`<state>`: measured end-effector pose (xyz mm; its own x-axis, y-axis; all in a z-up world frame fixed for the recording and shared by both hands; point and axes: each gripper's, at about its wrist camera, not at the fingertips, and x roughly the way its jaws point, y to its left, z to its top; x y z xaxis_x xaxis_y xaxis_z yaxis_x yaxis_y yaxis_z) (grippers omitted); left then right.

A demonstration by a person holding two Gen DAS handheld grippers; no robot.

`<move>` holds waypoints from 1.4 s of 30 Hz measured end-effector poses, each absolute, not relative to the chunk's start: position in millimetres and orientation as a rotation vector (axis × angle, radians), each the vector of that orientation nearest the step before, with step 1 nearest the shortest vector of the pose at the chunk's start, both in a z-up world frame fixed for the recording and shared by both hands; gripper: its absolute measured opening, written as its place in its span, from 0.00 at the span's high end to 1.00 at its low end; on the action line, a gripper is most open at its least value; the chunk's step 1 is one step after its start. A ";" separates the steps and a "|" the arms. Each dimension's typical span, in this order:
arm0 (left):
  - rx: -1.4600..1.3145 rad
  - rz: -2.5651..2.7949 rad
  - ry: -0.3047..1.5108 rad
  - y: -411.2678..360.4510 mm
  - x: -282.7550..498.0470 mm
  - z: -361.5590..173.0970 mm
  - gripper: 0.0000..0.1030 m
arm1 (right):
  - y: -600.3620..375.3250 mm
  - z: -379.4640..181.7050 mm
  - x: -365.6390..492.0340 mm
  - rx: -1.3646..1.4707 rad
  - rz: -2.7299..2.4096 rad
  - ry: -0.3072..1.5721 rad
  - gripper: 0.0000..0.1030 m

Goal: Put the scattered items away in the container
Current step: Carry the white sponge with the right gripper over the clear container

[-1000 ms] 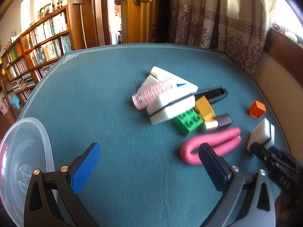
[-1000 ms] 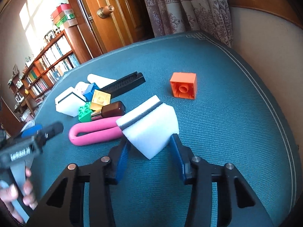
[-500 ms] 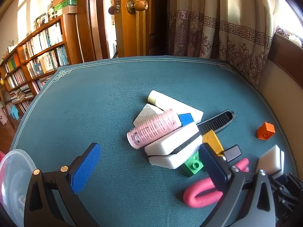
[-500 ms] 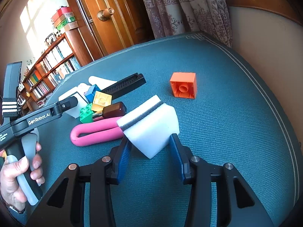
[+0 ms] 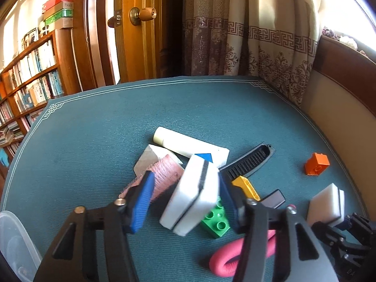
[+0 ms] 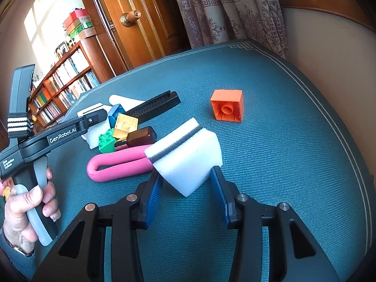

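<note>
Left claw (image 5: pixel 185 202) straddles a blurred sponge (image 5: pixel 191 199), contact unclear.

L tool (image 5: pixel 185 202) fingers straddle white sponge (image 5: pixel 191 193) & pink roller (image 5: pixel 164 178), not clamped.

Legible markings:

- "GenRobot.AI": white lettering on the black side arm of the left hand-held gripper (image 6: pixel 87 127), seen from the right wrist view, to the left of the right jaws.
- "Data Acquisition System": small white print lower on the same black body, near its grey handle; only partly sharp.
- Book spines on the wooden bookshelf (image 6: pixel 63 82) and the stacked boxes above it: print too small to read.
</note>
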<state>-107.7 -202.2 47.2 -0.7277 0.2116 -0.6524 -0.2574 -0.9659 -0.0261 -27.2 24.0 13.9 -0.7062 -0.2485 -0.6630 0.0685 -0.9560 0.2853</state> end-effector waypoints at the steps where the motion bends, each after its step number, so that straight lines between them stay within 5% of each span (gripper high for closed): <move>1: -1.012 2.695 0.082 -203.0 -106.1 47.4 0.55 | 24.2 13.8 -27.1 1.112 -2.729 -0.361 0.56; 11: -1.039 2.728 -0.042 -229.6 -81.2 56.3 0.68 | 22.7 17.3 -21.1 1.091 -2.743 -0.359 0.63; 29: -0.966 2.854 -0.109 -284.5 -33.2 85.5 0.69 | 16.0 41.9 8.1 1.042 -2.728 -0.450 0.64; 42: -0.899 3.051 -0.062 -337.6 -3.7 95.1 0.69 | -41.8 60.1 18.2 1.016 -2.660 -0.341 0.64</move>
